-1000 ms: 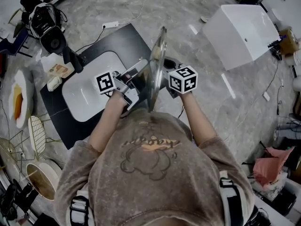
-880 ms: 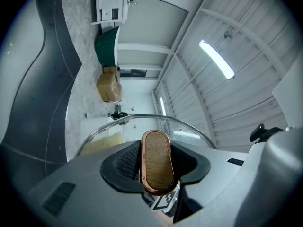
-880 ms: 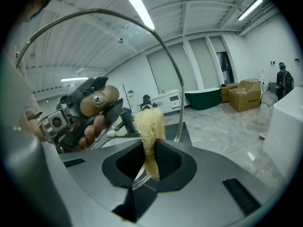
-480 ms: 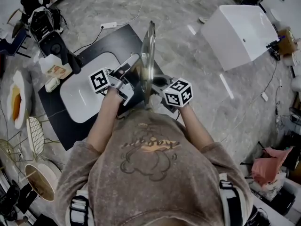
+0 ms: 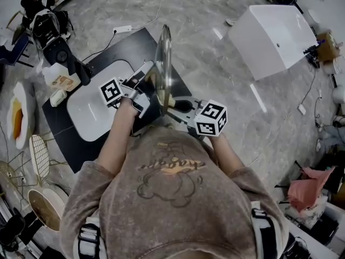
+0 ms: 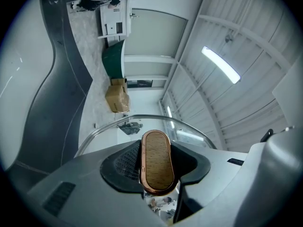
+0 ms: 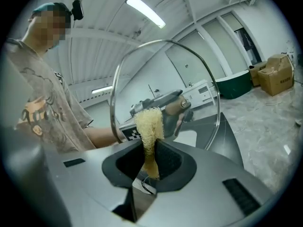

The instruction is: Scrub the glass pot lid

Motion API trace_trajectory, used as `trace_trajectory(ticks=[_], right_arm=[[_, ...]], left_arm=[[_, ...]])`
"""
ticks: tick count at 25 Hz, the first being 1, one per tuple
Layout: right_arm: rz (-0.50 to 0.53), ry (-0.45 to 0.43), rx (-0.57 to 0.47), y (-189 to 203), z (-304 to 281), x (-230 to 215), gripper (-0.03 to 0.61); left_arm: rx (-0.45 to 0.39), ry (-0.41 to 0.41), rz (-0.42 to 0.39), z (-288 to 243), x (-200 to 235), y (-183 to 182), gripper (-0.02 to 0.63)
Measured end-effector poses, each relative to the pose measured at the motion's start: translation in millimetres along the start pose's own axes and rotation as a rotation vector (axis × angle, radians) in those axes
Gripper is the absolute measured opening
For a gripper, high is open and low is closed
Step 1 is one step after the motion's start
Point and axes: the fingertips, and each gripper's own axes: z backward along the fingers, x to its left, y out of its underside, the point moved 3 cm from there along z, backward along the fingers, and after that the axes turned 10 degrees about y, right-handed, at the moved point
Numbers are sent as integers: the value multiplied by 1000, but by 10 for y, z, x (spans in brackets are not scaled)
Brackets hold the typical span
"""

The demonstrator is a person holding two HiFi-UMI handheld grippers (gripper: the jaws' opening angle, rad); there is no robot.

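Marble floor; black bench (image 5: pixel 129 47) below. Lid (image 5: pixel 163 58): aloft, on edge, handle (image 6: pixel 157 162) clamped by left hand-held gripper (image 5: pixel 145 80). Right hand-held gripper (image 5: pixel 178 108): pinches loofah (image 7: pixel 148 124) near glass. Scrubbing seemingly mid-course; cleanliness unjudgeable.

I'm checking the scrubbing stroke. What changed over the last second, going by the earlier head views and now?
The right gripper, shut on the yellow scrubber, drew back toward the person, ending lower in the head view. The left gripper and the glass lid, which it holds on edge by the wooden handle, drifted slightly left. Both grips stayed as they were, and nothing was let go.
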Motion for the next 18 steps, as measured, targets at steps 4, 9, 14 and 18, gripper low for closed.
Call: trace_trajectory(ticks=[4, 9, 14, 18], right_arm=[[-2, -26, -45, -141, 125, 116, 57], [28, -35, -91, -388, 224, 201, 57], [39, -33, -146, -587, 263, 182, 57], [23, -9, -206, -771, 294, 89, 57]], left_arm=[[-2, -21, 4, 40, 62, 15, 179], [4, -23, 23, 57, 68, 78, 179], [27, -21, 34, 76, 84, 150, 179], [44, -21, 47, 86, 90, 223, 179]])
